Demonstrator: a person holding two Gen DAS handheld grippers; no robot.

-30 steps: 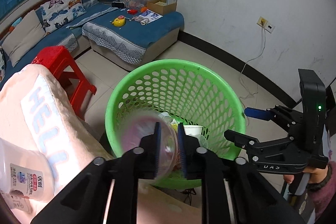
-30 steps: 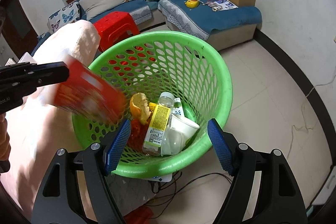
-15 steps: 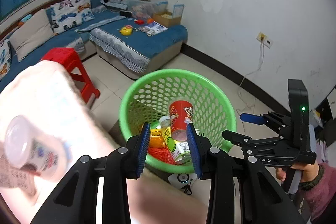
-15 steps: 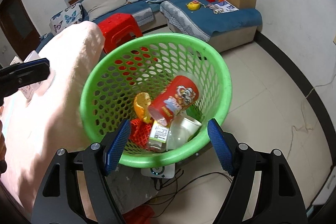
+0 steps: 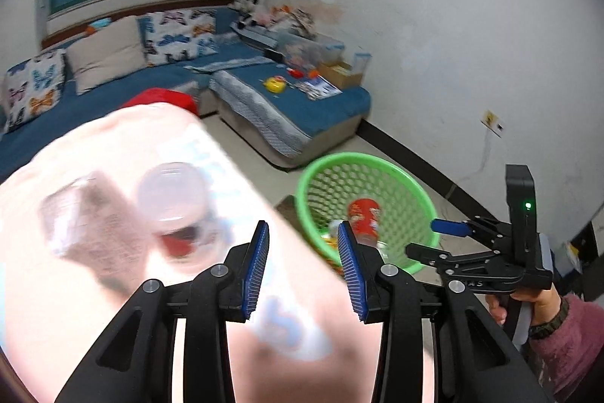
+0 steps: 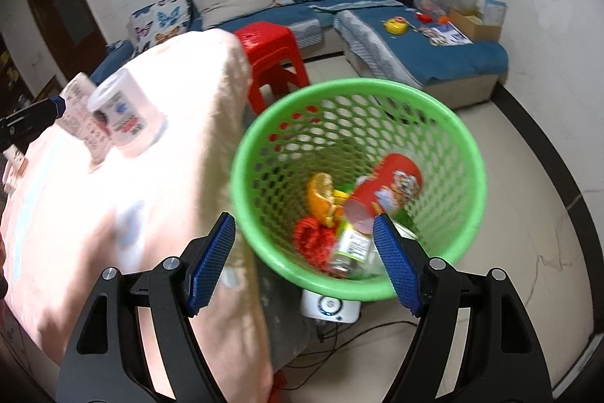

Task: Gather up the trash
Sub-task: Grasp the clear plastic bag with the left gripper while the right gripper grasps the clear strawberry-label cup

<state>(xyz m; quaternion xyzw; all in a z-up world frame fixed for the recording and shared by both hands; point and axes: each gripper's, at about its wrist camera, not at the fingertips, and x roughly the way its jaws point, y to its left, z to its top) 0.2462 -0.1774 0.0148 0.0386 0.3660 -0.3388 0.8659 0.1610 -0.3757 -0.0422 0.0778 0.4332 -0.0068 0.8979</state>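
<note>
A green mesh basket (image 6: 468, 153) stands on the floor beside a pink-covered table (image 6: 113, 206). In it lie a red snack can (image 6: 389, 187), an orange peel (image 6: 321, 193), a red net and a bottle. The basket also shows in the left wrist view (image 5: 415, 187). My left gripper (image 5: 304, 265) is open and empty above the table (image 5: 75, 308), near a blurred white tub (image 5: 171, 204) and a paper packet (image 5: 102, 225). My right gripper (image 6: 304, 261) is open and empty over the basket's near rim. The tub (image 6: 126, 116) stands on the table's far left.
A red plastic stool (image 6: 273, 55) stands behind the table and basket. A blue sofa (image 6: 415, 40) with cushions and clutter runs along the back wall. A white device (image 6: 330, 306) and cables lie on the floor under the basket's near edge.
My left gripper let go of the red can, which dropped into the basket, then swung left and back over the table toward the tub. My right gripper pulled back a little.
</note>
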